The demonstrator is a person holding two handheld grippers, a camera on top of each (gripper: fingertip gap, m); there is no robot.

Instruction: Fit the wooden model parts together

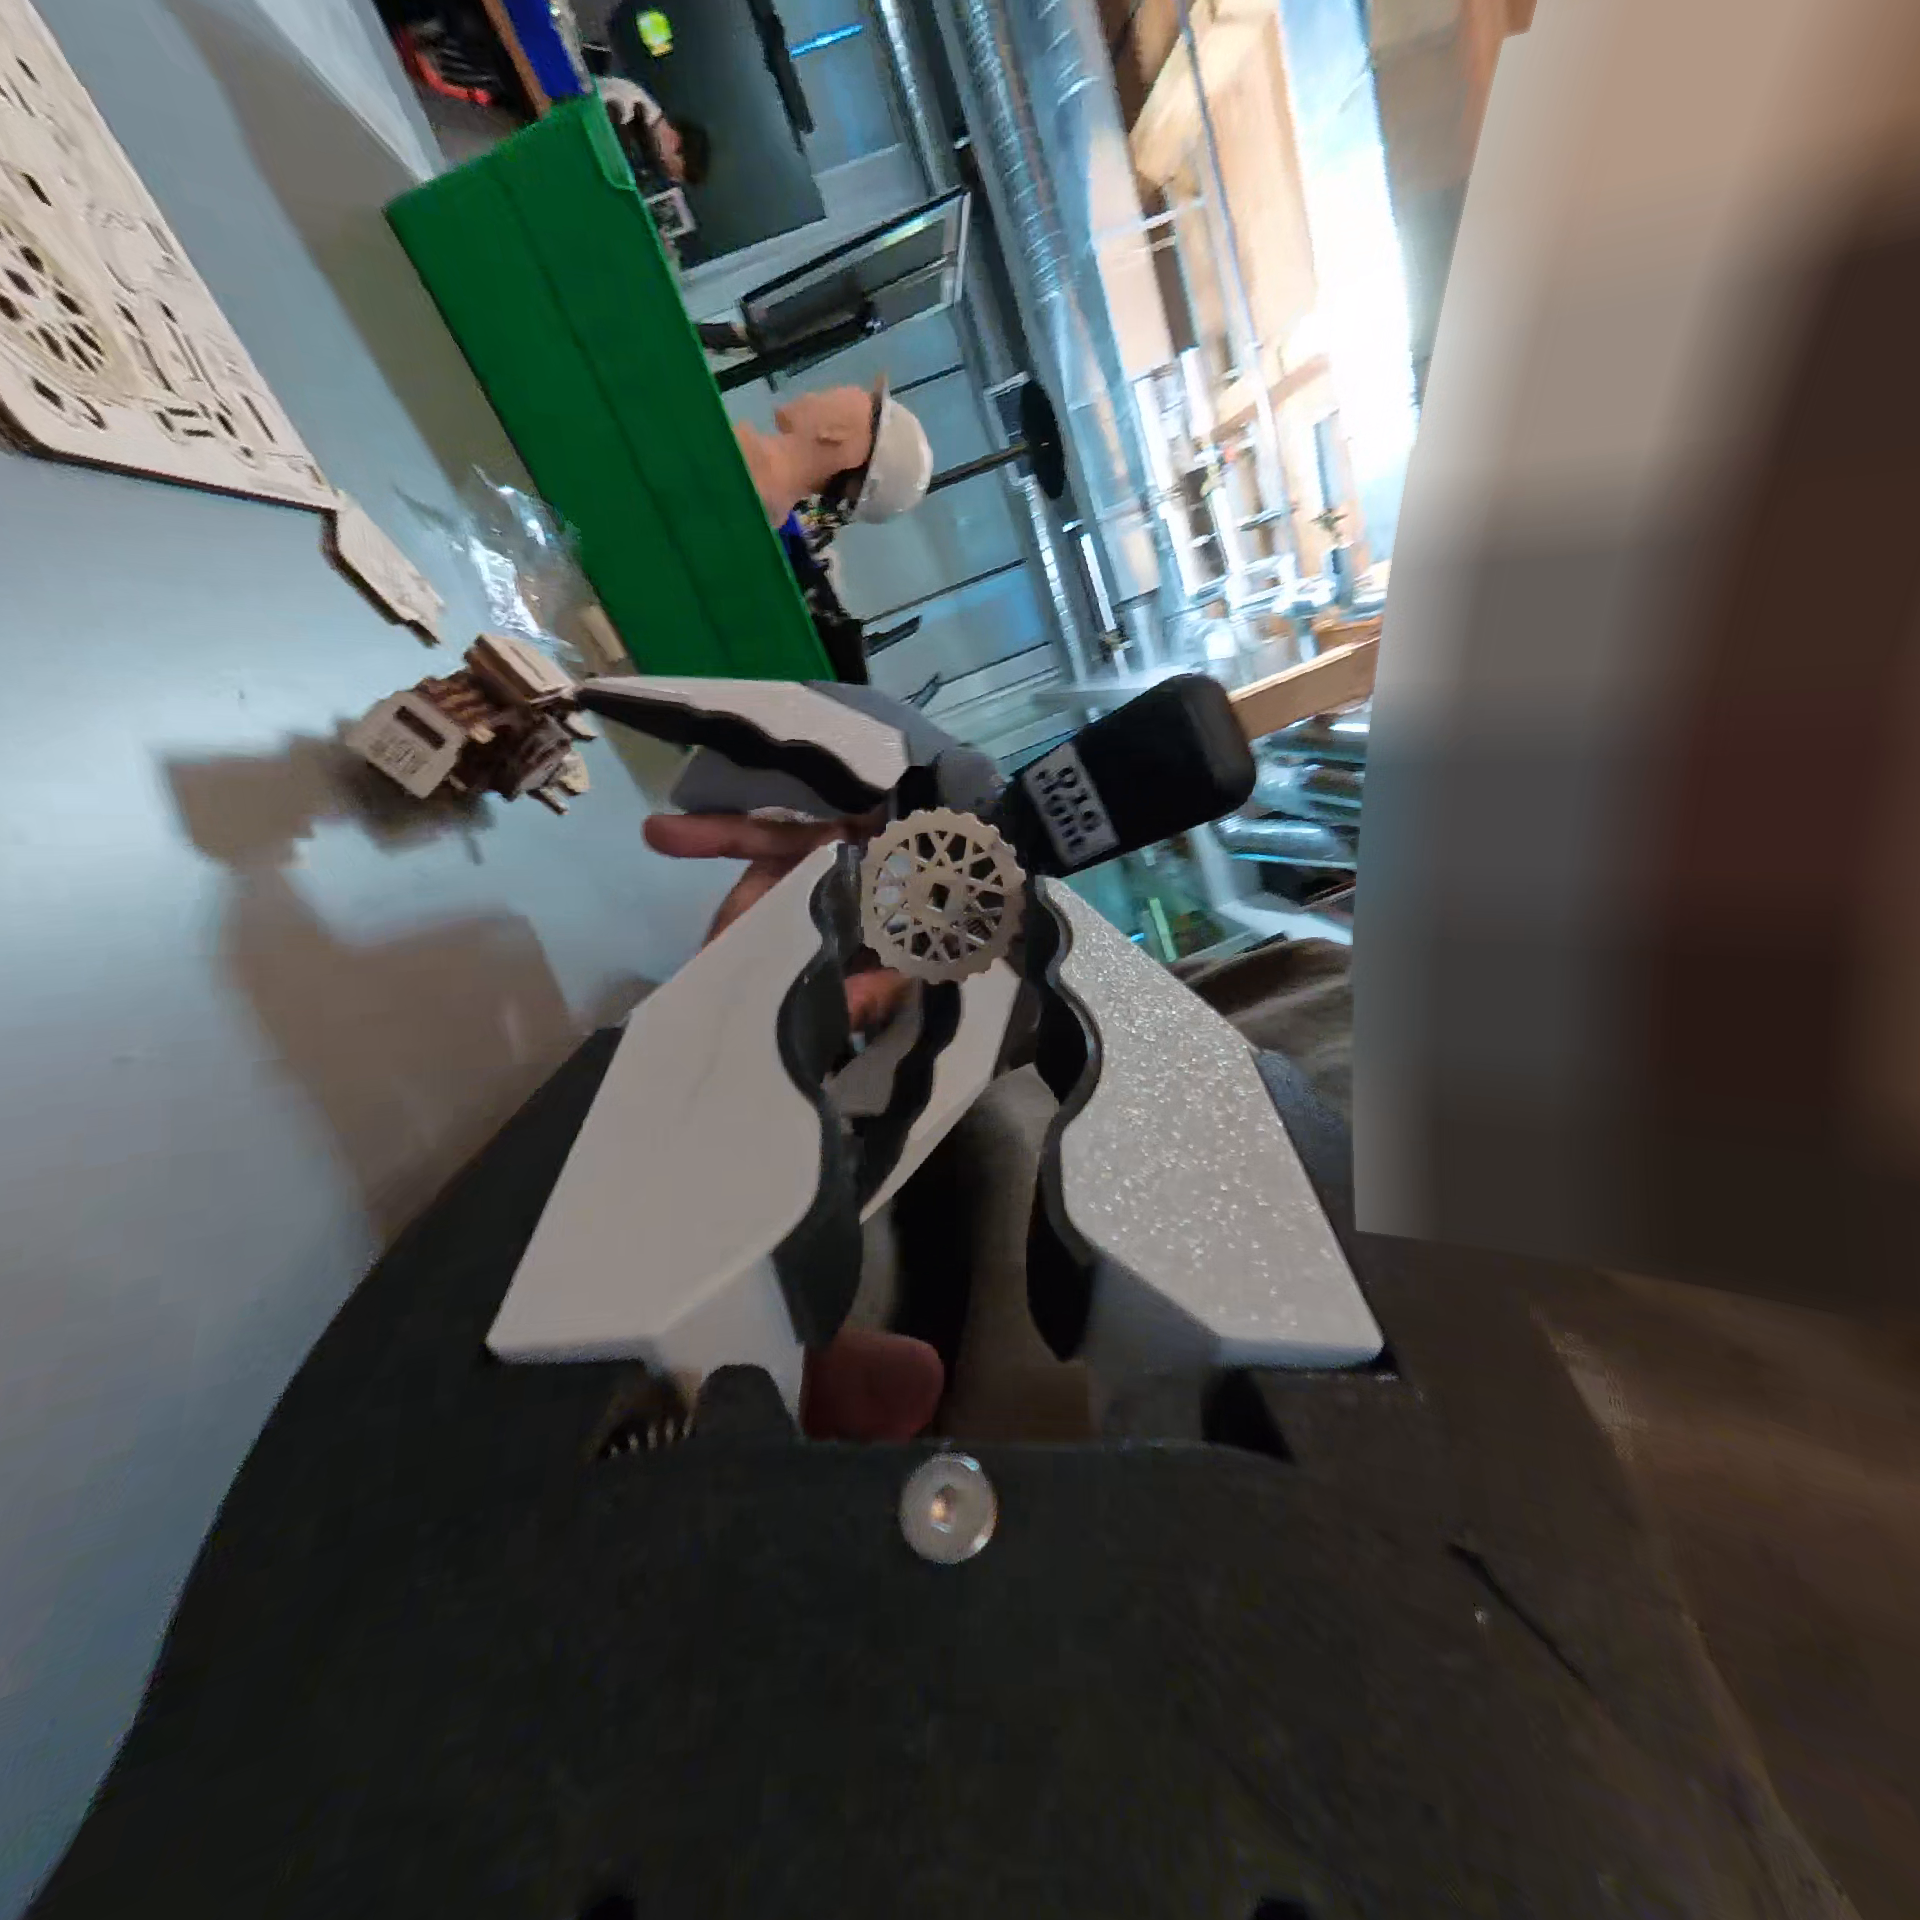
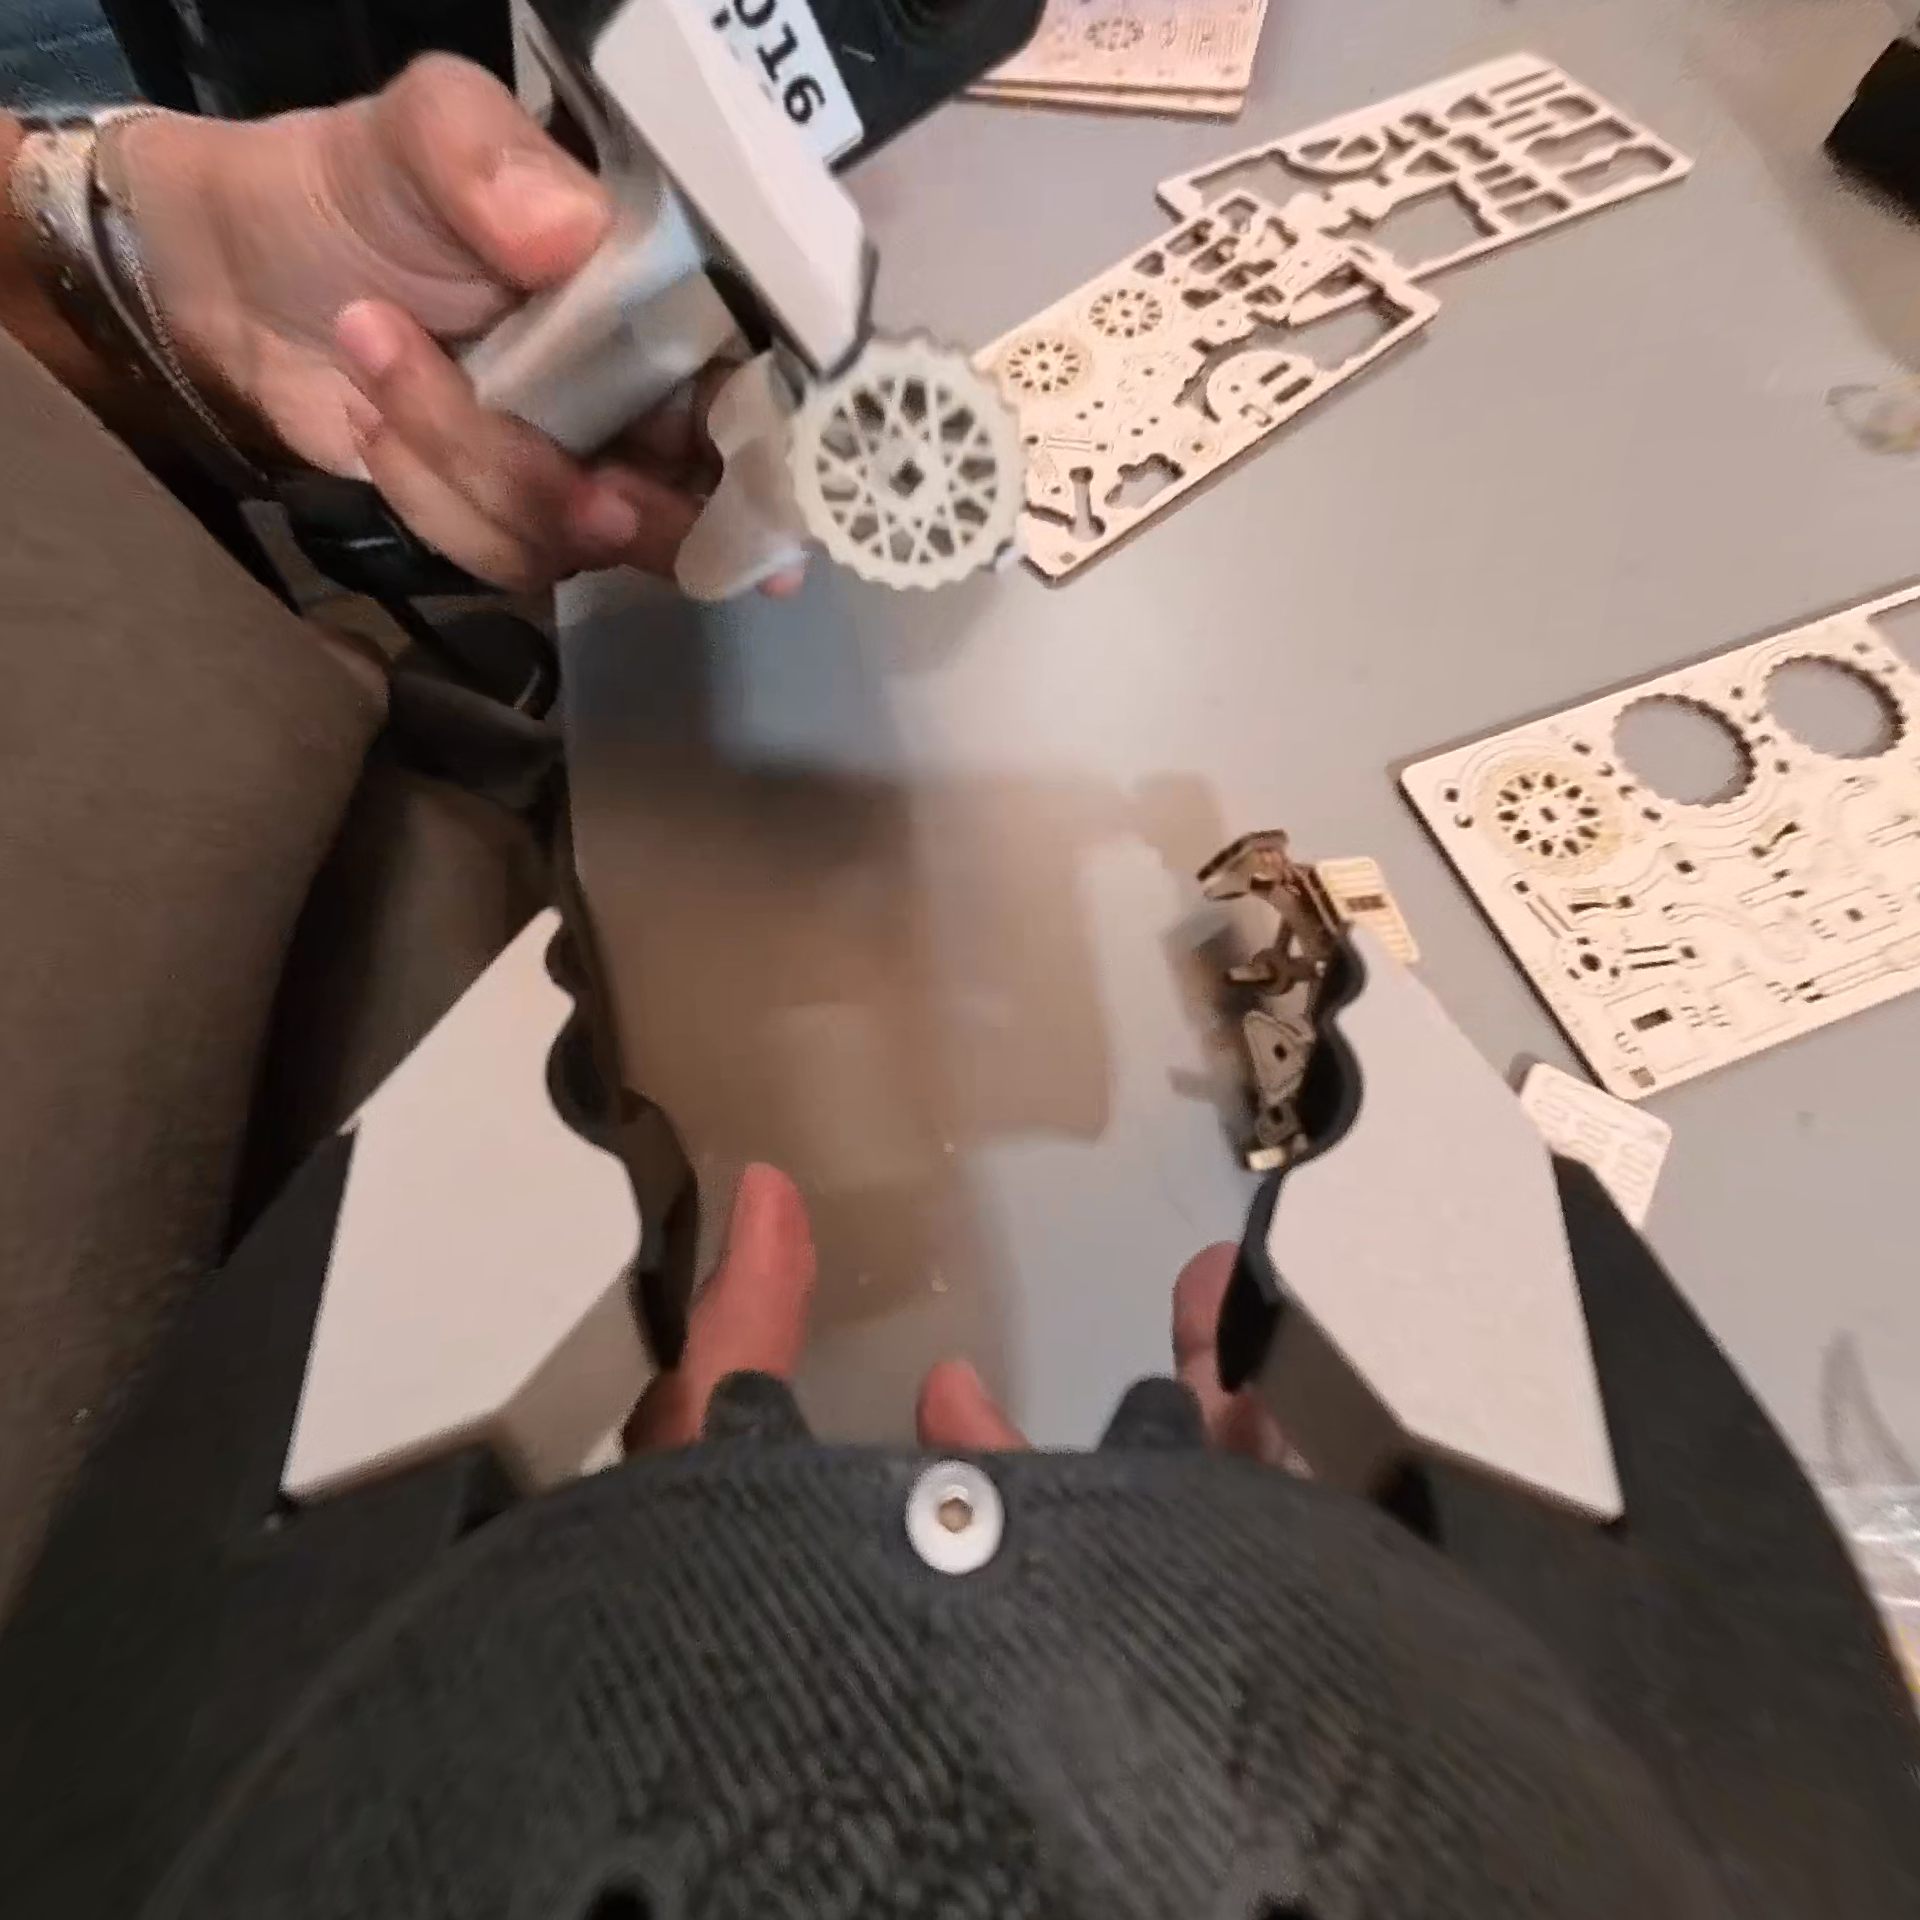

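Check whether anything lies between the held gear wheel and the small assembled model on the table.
Nothing visible does: the gear wheel in the left hand-held gripper hangs above bare table, apart from the assembled model.

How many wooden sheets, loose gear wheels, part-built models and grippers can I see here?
Wooden sheets: 4, counting the top-edge stack as one
Loose gear wheel: 1
Part-built model: 1
Grippers: 2, left gripper, right gripper
Total: 8

Pale cream gear wheel [image 2: 906, 463], lattice spokes, scalloped rim. Cream cut-out sheets [image 2: 1704, 862] on grey bench [image 2: 1299, 644]. White fingers, black wavy pads on left hand-held gripper [image 1: 940, 920]. Green panel [image 1: 592, 416] at 11 o'clock.
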